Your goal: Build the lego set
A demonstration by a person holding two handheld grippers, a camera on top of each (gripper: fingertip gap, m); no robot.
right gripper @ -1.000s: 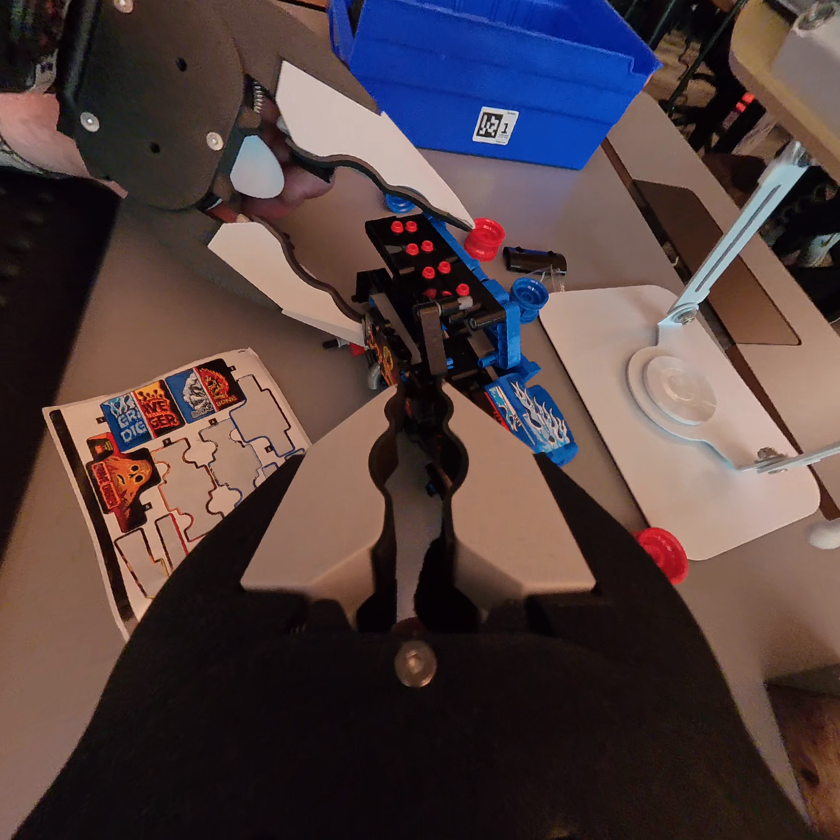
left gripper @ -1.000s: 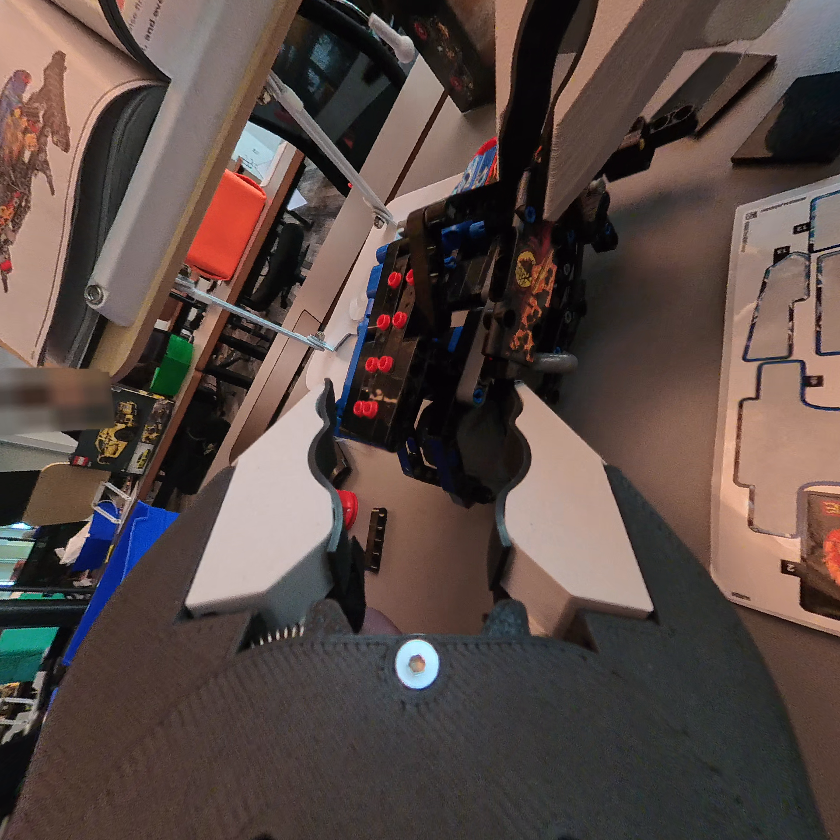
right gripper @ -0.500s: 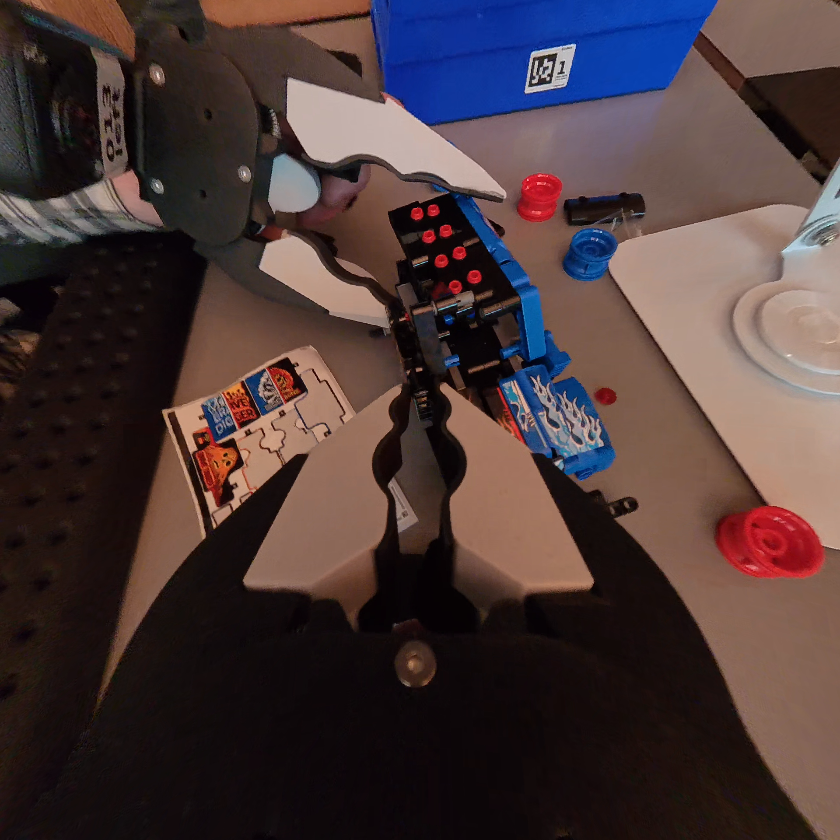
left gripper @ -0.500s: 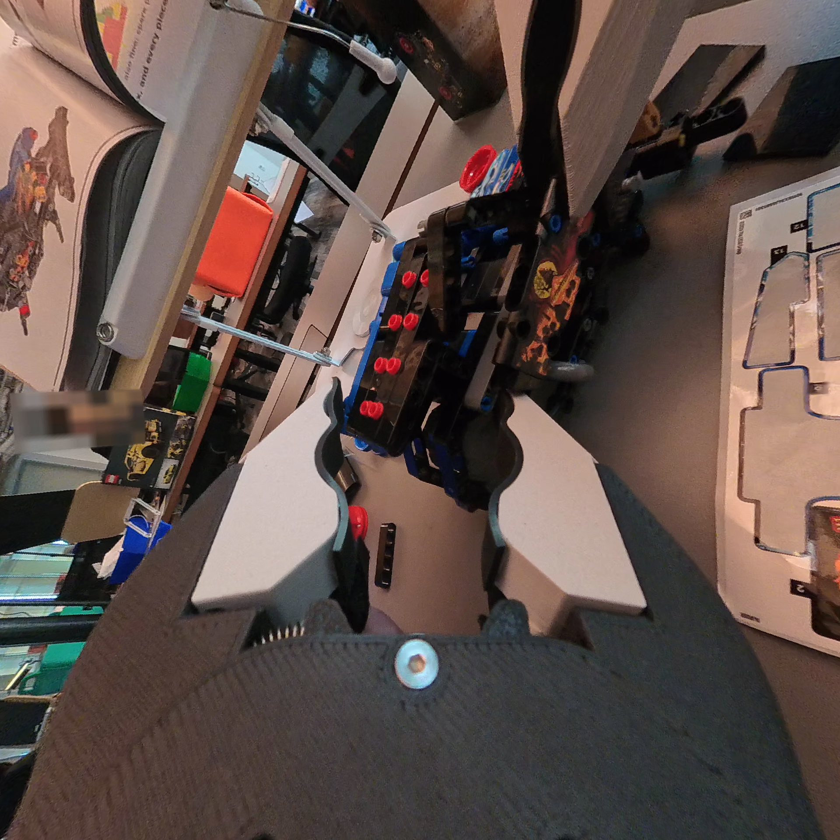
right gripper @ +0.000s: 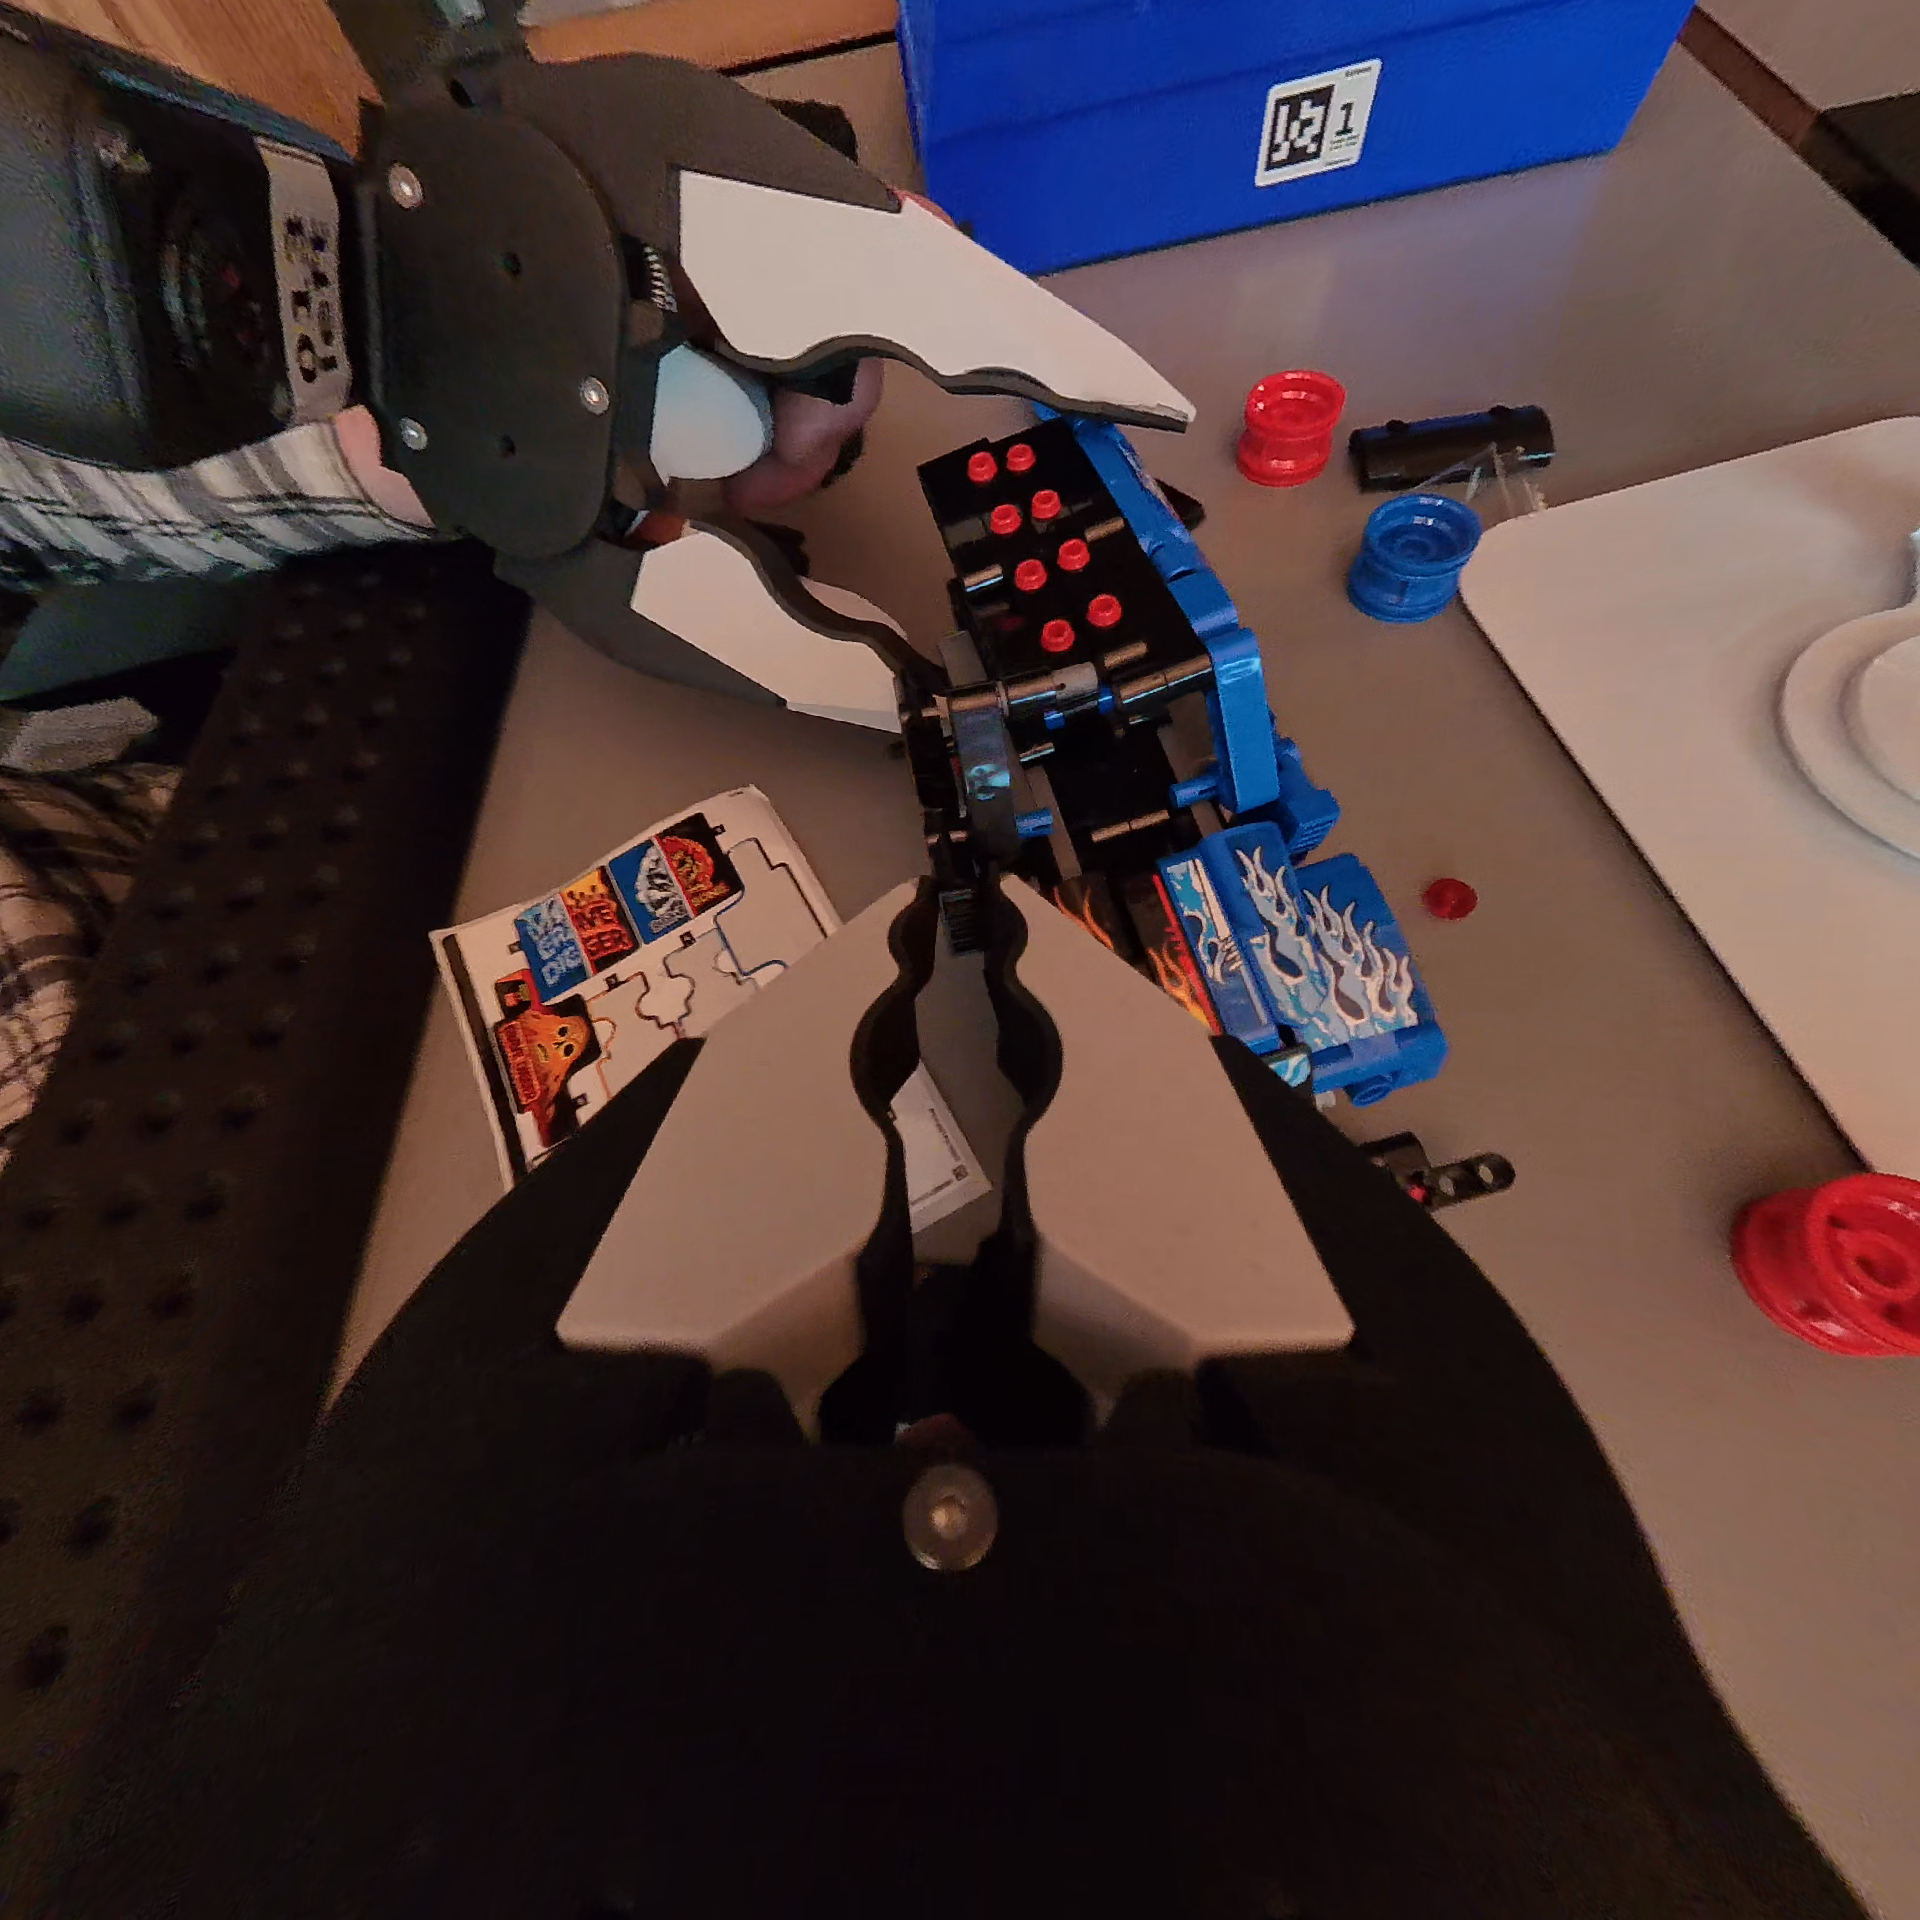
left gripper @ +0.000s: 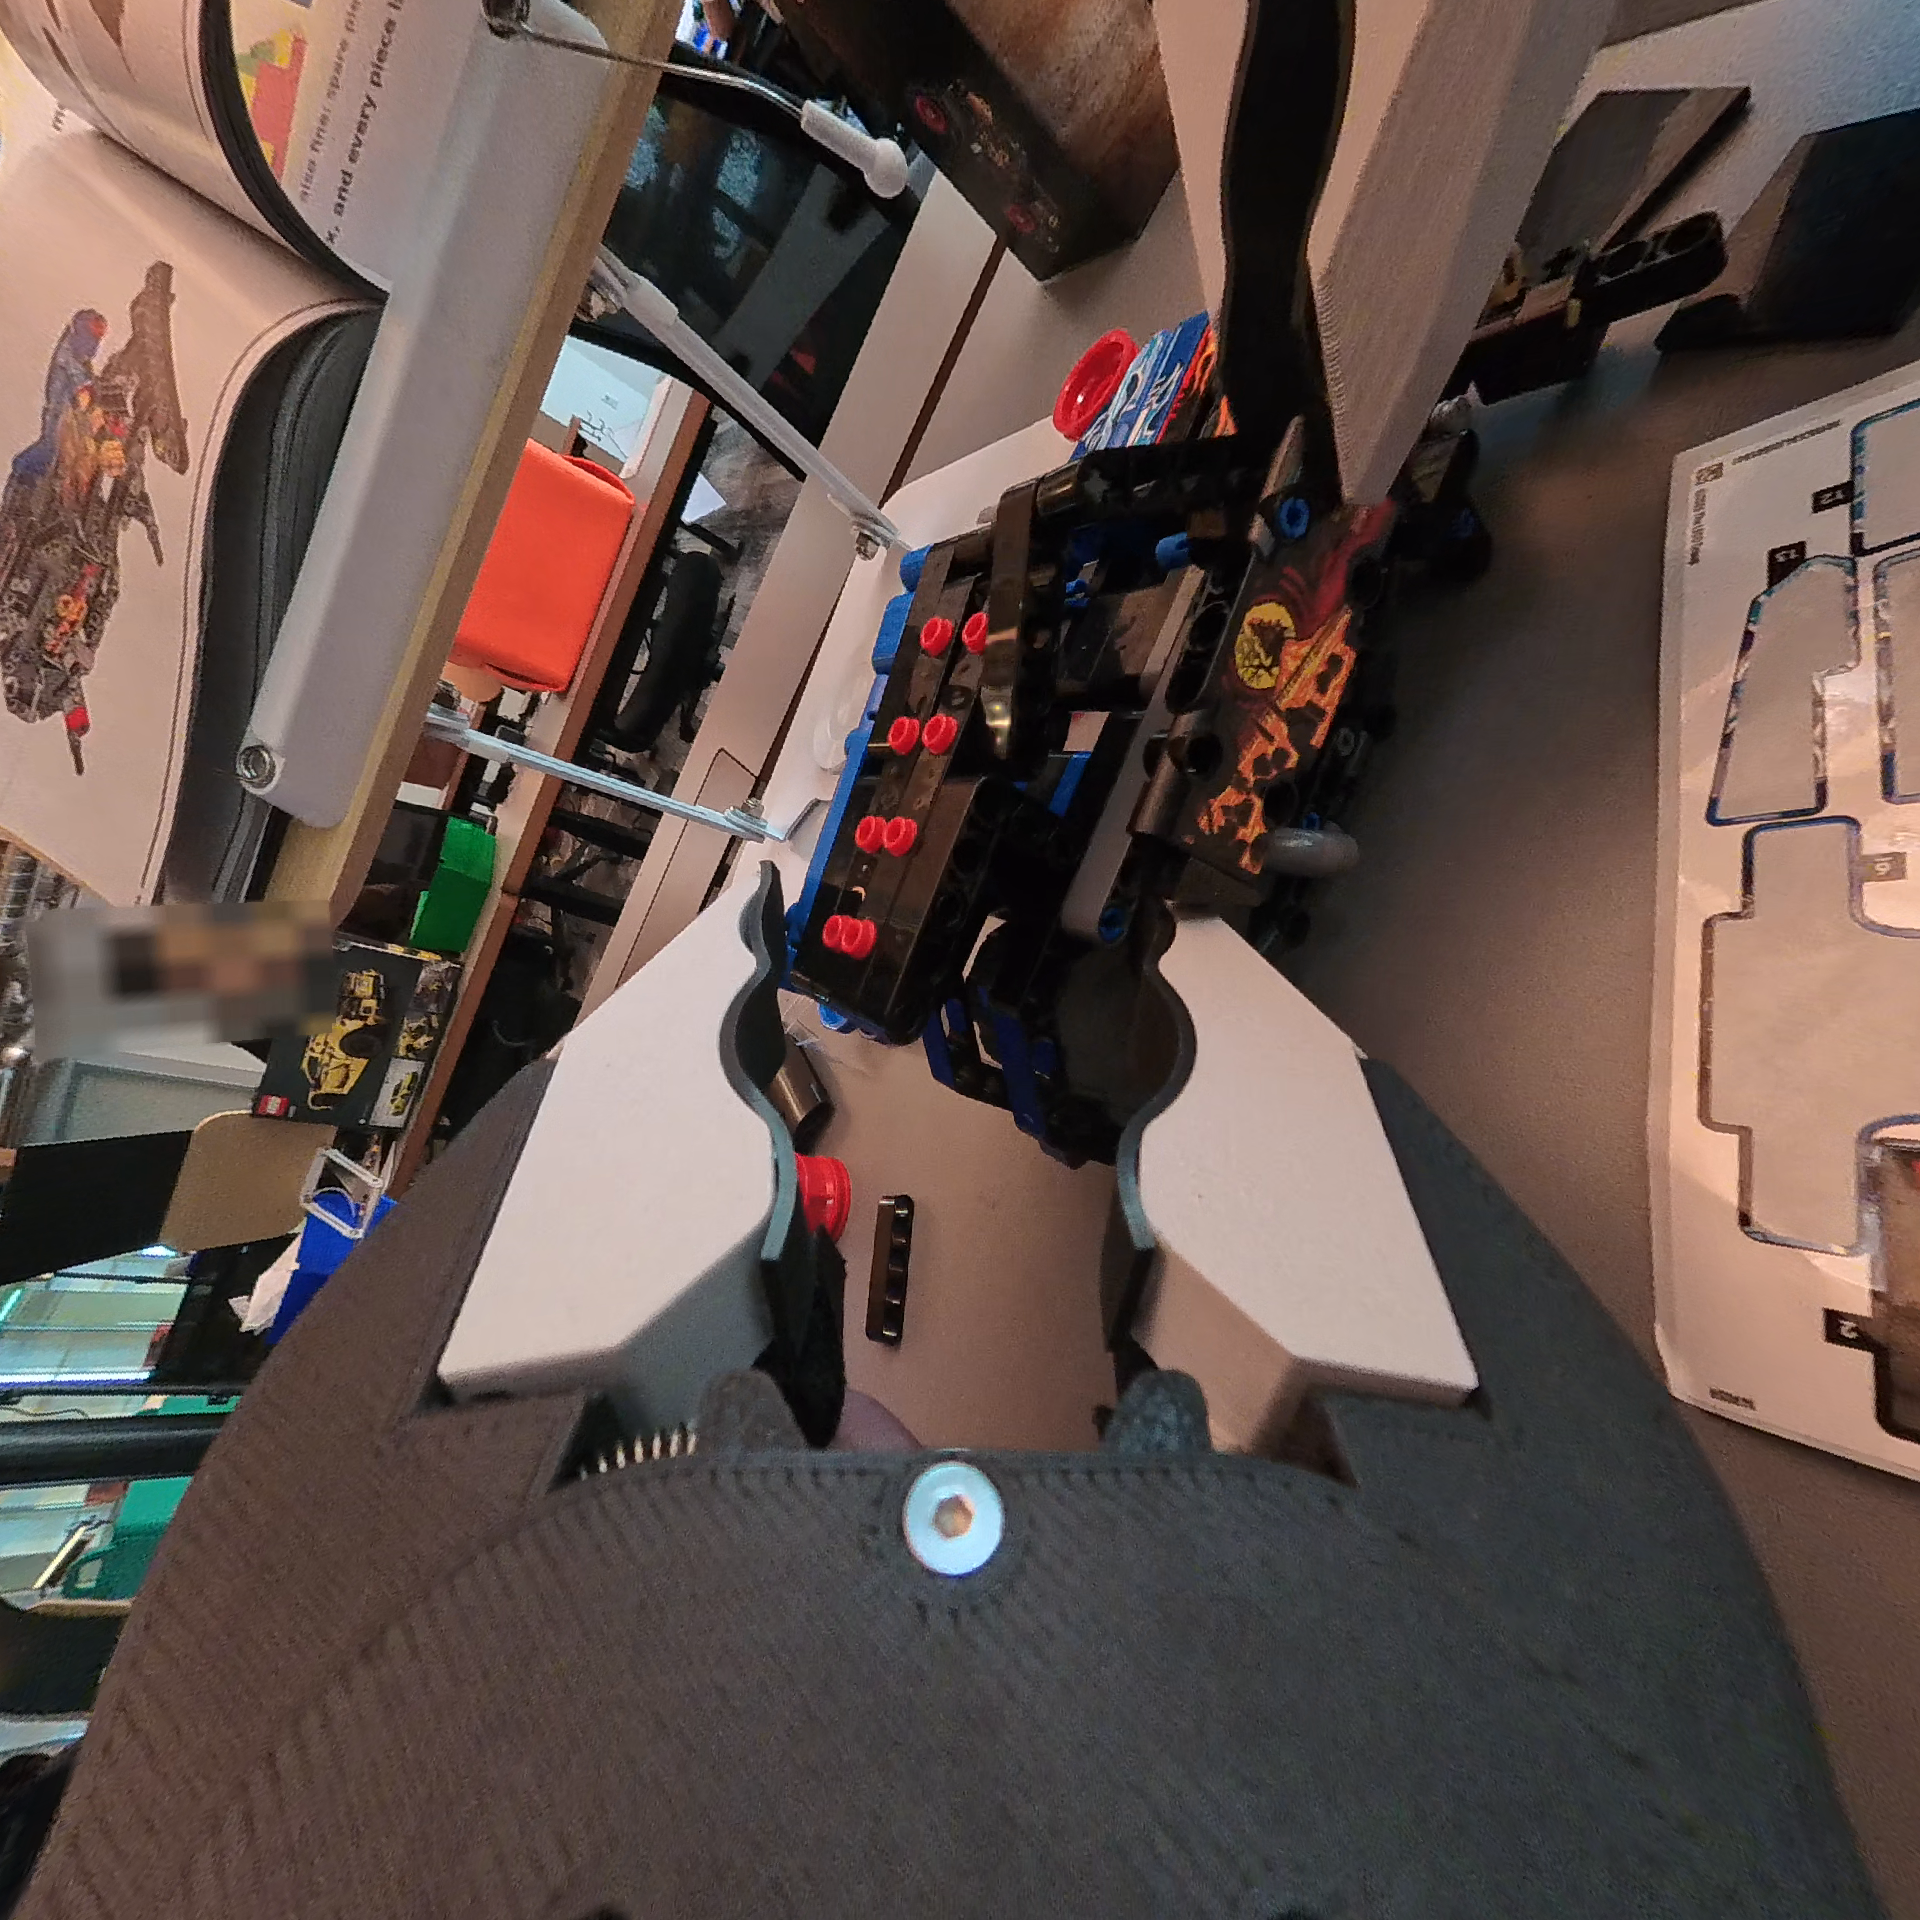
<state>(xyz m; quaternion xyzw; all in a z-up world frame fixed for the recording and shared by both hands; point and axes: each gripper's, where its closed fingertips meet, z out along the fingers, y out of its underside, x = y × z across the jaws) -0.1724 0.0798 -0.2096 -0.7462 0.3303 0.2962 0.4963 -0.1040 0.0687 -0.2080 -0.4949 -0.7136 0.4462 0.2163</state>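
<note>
The lego model (right gripper: 1236,707), a black and blue truck body with red studs and flame stickers, is held between both grippers just over the grey table. My right gripper (right gripper: 961,894) is nearly closed, pinching a thin black part at the model's near end. It shows in the left wrist view (left gripper: 1320,457) as white fingers coming down onto the model (left gripper: 914,790). My left gripper (left gripper: 966,925) holds its jaws wide around the model's other end, and both fingers appear to touch it. It also shows in the right wrist view (right gripper: 1039,566), coming in from the left.
A sticker sheet (right gripper: 623,935) lies left of the model. Two red wheels (right gripper: 1288,426) (right gripper: 1839,1262), a blue wheel (right gripper: 1413,556) and a black beam (right gripper: 1449,447) lie loose. A blue bin (right gripper: 1247,104) stands behind, a white lamp base (right gripper: 1662,675) to the right and a black perforated mat (right gripper: 208,935) to the left. The tips of one gripper are about 7 cm away from the tips of the other. My left tips are roughly 11 cm from the blue wheel (right gripper: 1413,556).
Both grippers and the model have swung together over the table. The bin and lamp base have shifted in the right wrist view. Neither jaw opening has changed.
</note>
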